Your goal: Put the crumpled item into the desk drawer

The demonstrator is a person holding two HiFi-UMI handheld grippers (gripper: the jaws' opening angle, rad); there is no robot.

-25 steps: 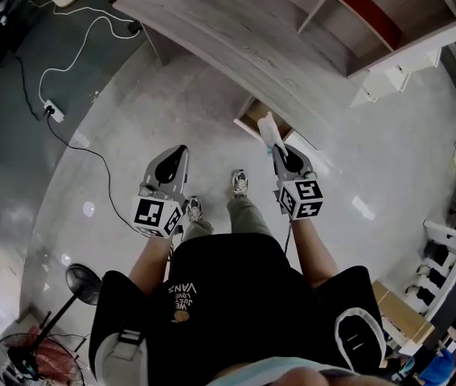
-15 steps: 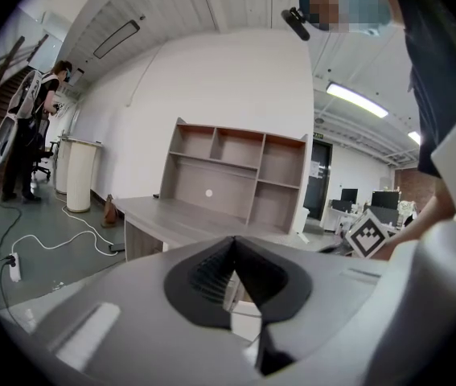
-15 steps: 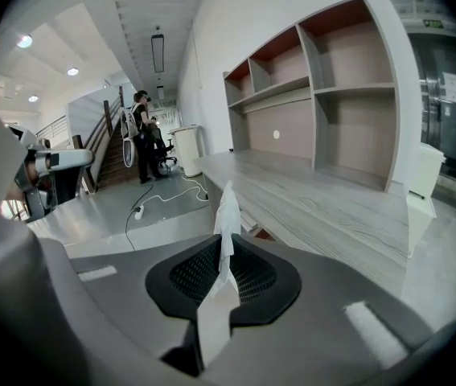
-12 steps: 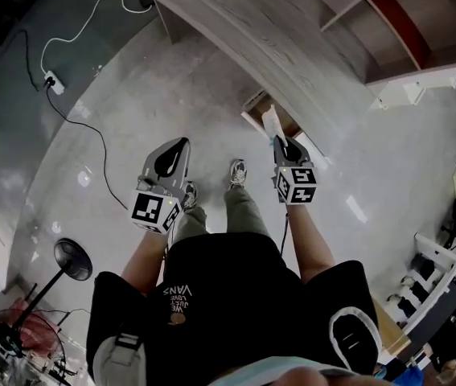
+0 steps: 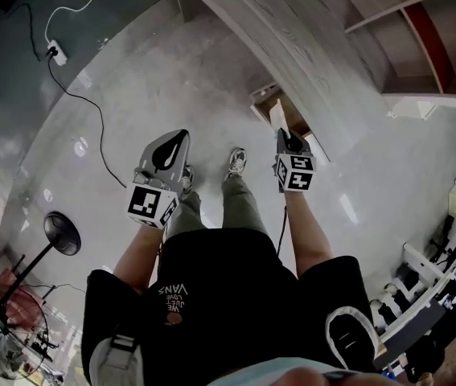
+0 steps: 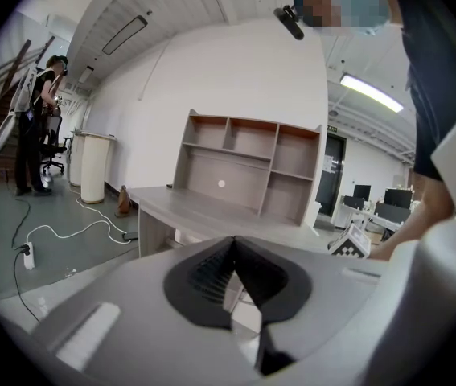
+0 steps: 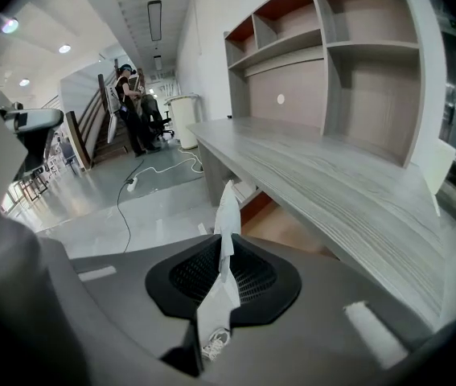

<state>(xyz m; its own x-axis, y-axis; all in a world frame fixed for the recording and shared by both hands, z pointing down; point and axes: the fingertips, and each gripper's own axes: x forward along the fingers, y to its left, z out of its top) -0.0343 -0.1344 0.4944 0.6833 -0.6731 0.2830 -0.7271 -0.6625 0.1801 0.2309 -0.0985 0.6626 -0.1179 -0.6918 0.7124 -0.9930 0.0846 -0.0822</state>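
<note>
The right claw [image 5: 282, 135] is closed on the crumpled item [image 5: 277, 113], a thin white piece of paper or tissue. In the right gripper view the black ribbed pads pinch it in the middle. Its wrinkled, pointed end stands up past the tips and a wider flap hangs down below them. In the head view the item lies over the open mouth of the desk drawer [image 5: 269, 96], which is pulled out from under the near edge of the counter [image 5: 292, 39]. I cannot tell whether the paper is already inside the drawer or only above it.

The drawer has a light brown wooden bottom and a reddish-brown side. The counter top is grey laminate with a long wood-grain pattern. On its far edge stands a shelf unit [image 7: 332, 55] of the same grey board, with square compartments and reddish-brown inner faces.

The left claw [image 5: 182, 135] is closed and holds nothing. In the left gripper view its dark pads meet at the tips. It hangs over the floor [image 5: 115, 119], well apart from the drawer.

Each claw has a smooth grey plastic shell and a cube [image 5: 296, 171] with black and white square markers. The floor is pale, glossy and reflecting. A white cable [image 5: 91, 2] runs across it to a power strip. The black shirt [image 5: 211, 296] has white print, upside down in the head view, which reads "VANS".
</note>
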